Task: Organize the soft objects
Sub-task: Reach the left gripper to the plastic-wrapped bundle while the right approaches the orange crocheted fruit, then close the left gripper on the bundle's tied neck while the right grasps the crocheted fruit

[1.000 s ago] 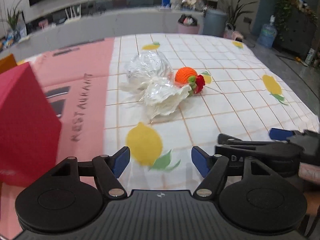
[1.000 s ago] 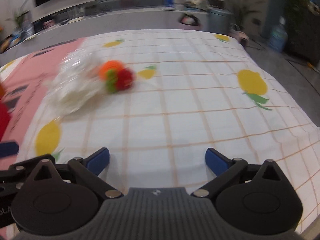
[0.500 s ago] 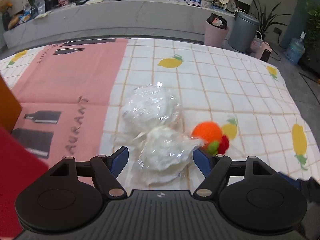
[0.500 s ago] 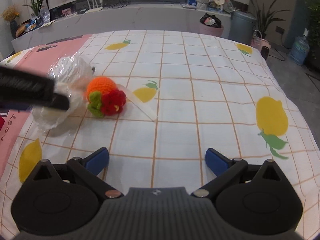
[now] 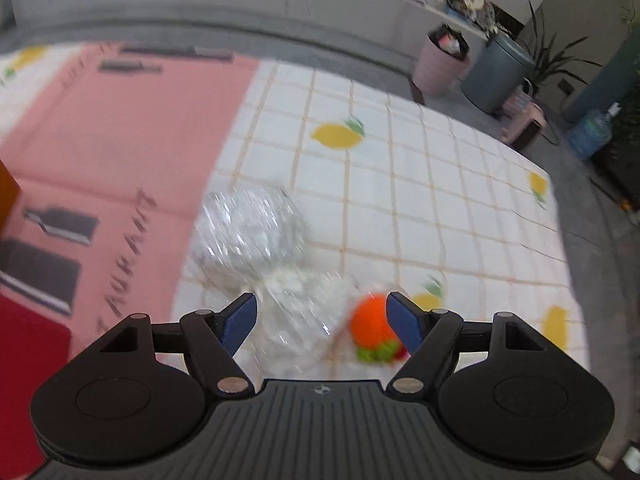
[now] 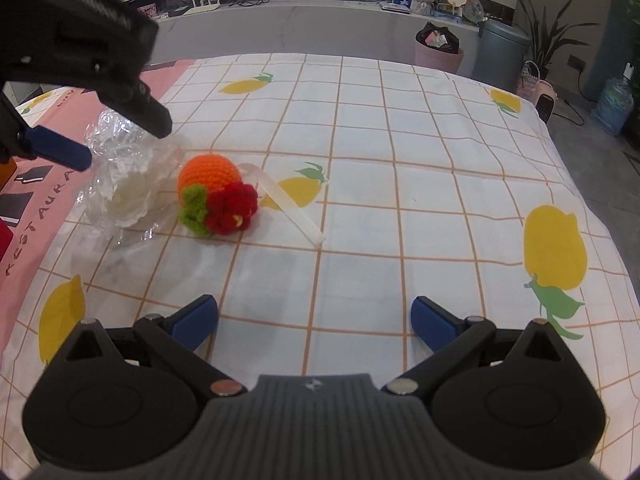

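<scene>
two clear plastic-wrapped bundles (image 6: pixel 124 184), one crocheted orange toy (image 6: pixel 216 194), two grippers (image 6: pixel 314 320).

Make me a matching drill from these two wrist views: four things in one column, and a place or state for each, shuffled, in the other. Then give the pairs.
Things
1. crocheted orange toy
2. plastic-wrapped white bundle
3. right gripper
4. pink bin

Places or states
A. on the floor beyond the table
B. open over bare checked cloth
C. crinkly, beside the pink "RESTAURANT" mat
D. has a red flower and green leaves

Pairs: 1-D, 2-C, 3-B, 4-A
</scene>
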{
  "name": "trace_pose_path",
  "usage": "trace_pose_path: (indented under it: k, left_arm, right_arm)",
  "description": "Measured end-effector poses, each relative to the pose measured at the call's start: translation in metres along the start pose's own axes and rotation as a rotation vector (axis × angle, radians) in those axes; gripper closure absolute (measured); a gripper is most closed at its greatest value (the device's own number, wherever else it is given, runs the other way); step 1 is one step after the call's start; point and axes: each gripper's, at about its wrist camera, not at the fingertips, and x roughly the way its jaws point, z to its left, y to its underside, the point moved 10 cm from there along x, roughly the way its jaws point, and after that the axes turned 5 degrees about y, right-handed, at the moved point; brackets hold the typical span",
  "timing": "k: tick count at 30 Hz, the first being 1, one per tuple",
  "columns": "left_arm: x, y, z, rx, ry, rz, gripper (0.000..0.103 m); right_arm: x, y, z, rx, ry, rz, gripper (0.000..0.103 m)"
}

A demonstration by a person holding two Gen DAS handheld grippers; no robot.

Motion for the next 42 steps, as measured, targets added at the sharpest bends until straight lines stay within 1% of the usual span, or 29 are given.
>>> trace_pose_path:
  k: [1,2,3,5,7,9,11,13,17,19,21,22,23,24,25,26,27,30,33,37,40,42]
  left_arm:
    - [-0.001,0.002,-0.002,-0.015,0.027,0.024,0.015]
    - [-0.001,0.002,-0.004,-0.019,0.037,0.043,0.015]
    - [-0.003,-0.001,-0.005,-0.02,0.03,0.04,0.015]
    - [-0.004,-0.009,-0.004,-0.014,-0.032,-0.007,0.015]
    - [-0.001,-0.015,0.0,-0.018,-0.103,-0.031,0.015]
    - [0.004,-0.018,0.007,-0.044,-0.163,-0.036,0.015]
    - [0.012,-0.018,0.014,-0.086,-0.2,-0.02,0.015]
    - [0.02,-0.017,0.021,-0.149,-0.217,0.002,0.015]
    - [0.03,-0.02,0.042,-0.332,-0.235,0.011,0.015]
    - [0.034,-0.025,0.046,-0.371,-0.226,0.003,0.015]
    - [0.041,-0.027,0.046,-0.357,-0.218,0.021,0.016]
    - [0.045,-0.026,0.045,-0.335,-0.208,0.039,0.018]
    - [0.048,-0.023,0.047,-0.328,-0.203,0.061,0.027]
    - [0.051,-0.018,0.05,-0.348,-0.195,0.082,0.032]
    - [0.048,-0.017,0.052,-0.359,-0.183,0.058,0.04]
    - [0.047,-0.015,0.054,-0.362,-0.187,0.058,0.049]
    - [0.046,-0.013,0.055,-0.334,-0.188,0.066,0.052]
    - [0.041,-0.001,0.052,-0.202,-0.196,0.116,0.057]
    - [0.026,0.021,0.055,-0.086,-0.206,0.121,0.058]
    - [0.001,0.059,0.062,0.129,-0.201,0.098,0.058]
    - [-0.014,0.085,0.065,0.272,-0.165,0.067,0.058]
    - [-0.021,0.099,0.066,0.349,-0.145,0.035,0.058]
  right_arm:
    - [0.0,0.0,0.0,-0.001,-0.002,-0.002,0.002]
    - [0.0,0.0,0.0,-0.001,-0.002,-0.007,0.002]
    - [0.0,0.0,0.001,0.0,-0.002,-0.01,0.002]
    - [-0.001,-0.001,0.001,0.004,0.001,-0.01,0.002]
    - [-0.001,-0.001,0.002,0.009,0.007,-0.007,0.002]
    - [0.0,-0.001,0.001,0.012,0.008,-0.003,0.002]
    - [0.0,-0.002,0.0,0.009,0.007,0.003,0.002]
    - [0.001,-0.003,0.0,0.006,0.005,0.006,0.002]
    - [0.001,-0.003,0.0,0.002,0.002,0.005,0.002]
    - [0.001,-0.003,0.0,-0.001,0.0,0.006,0.002]
    - [0.002,-0.004,-0.001,-0.005,-0.004,0.008,0.002]
    - [0.002,-0.004,-0.001,-0.007,-0.006,0.009,0.002]
    - [0.002,-0.004,0.0,-0.009,-0.007,0.009,0.002]
    - [0.002,-0.004,-0.001,-0.01,-0.009,0.01,0.002]
    - [0.002,-0.004,-0.001,-0.012,-0.01,0.01,0.002]
    - [0.002,-0.005,-0.001,-0.014,-0.011,0.011,0.002]
    - [0.002,-0.005,-0.001,-0.016,-0.012,0.013,0.002]
    - [0.002,-0.004,-0.001,-0.025,-0.018,0.014,0.002]
    - [0.002,-0.003,-0.001,-0.035,-0.028,0.012,0.002]
    - [0.001,-0.002,0.0,-0.031,-0.025,0.007,0.002]
    - [0.0,-0.002,0.001,-0.027,-0.022,0.008,0.002]
    - [0.0,-0.002,0.001,-0.02,-0.016,0.005,0.002]
